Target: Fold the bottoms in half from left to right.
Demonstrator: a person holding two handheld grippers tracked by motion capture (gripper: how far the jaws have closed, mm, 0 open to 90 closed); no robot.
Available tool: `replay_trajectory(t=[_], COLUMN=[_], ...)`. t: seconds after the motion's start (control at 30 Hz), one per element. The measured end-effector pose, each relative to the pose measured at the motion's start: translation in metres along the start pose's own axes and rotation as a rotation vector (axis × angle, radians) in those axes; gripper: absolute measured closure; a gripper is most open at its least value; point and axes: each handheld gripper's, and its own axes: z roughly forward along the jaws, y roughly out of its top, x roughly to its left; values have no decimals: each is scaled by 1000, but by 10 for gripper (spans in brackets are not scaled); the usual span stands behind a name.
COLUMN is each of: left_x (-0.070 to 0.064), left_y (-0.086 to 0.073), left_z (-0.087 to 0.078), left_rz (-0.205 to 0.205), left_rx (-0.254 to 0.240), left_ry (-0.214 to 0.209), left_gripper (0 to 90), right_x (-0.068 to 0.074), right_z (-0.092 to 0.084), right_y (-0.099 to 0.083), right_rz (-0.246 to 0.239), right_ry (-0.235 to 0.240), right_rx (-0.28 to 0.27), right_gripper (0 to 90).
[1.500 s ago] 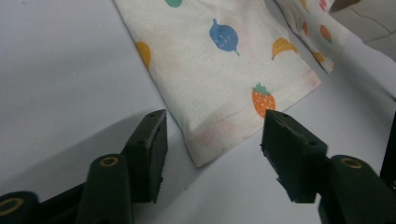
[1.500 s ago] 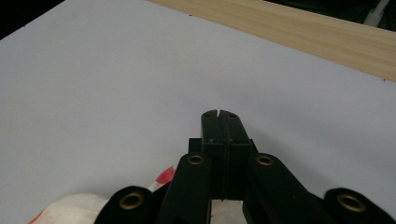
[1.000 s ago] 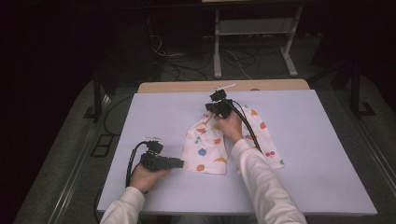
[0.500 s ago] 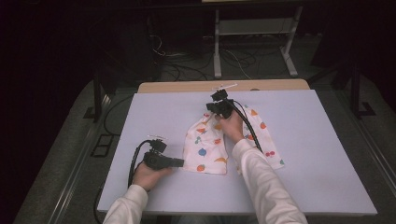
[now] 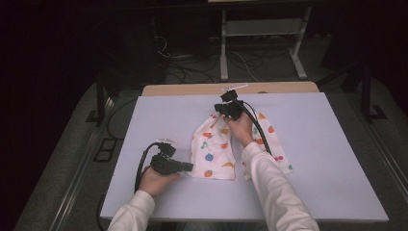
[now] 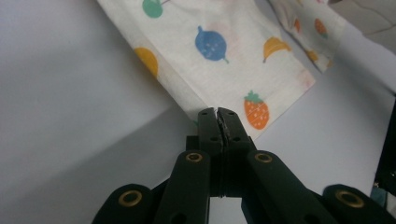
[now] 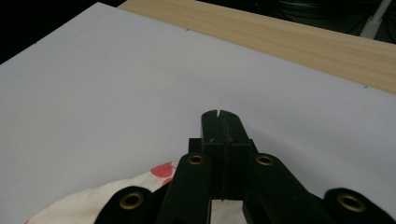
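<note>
From the high view, a white cloth point(image 5: 214, 151) printed with coloured fruit lies crumpled in the middle of the pale counter point(image 5: 312, 187), one strip of it trailing toward the person's right side. The left hand-held gripper point(image 5: 188, 166) lies low at the cloth's near left corner, its tip touching the edge. The right hand-held gripper point(image 5: 226, 105) sits at the cloth's far end, the right hand point(image 5: 240, 129) resting over the fabric behind it.

In the left gripper view, the left hand-held gripper point(image 6: 218, 113) has just closed; its jaws are clenched together on the corner edge of the cloth point(image 6: 219, 51), a thin sliver of fabric showing between them beside a printed strawberry.

In the right gripper view, the right hand-held gripper point(image 7: 218, 114) is clenched tight, jaws pressed together. The cloth point(image 7: 112, 196) bunches beneath its body, and whether any fabric is caught between the jaws cannot be told. Bare counter point(image 7: 102, 79) lies ahead, a wooden edge beyond.
</note>
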Motion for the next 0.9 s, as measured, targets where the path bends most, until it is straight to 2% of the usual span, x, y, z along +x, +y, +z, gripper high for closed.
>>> replay_trajectory(t=[0.4, 0.67, 0.9], left_x=[-17, -32, -38], left_y=[13, 22, 29], left_z=[-5, 0, 2], left_rz=[49, 80, 94], left_rx=[-19, -18, -25], left_ry=[-16, -49, -67], left_gripper=[892, 892, 892], right_x=[-6, -14, -23], right_z=[-9, -14, -22], right_y=[2, 4, 6], right_rz=[3, 16, 32], right_ry=[-1, -2, 1], right_rx=[-14, -22, -36], right_gripper=[888, 888, 888])
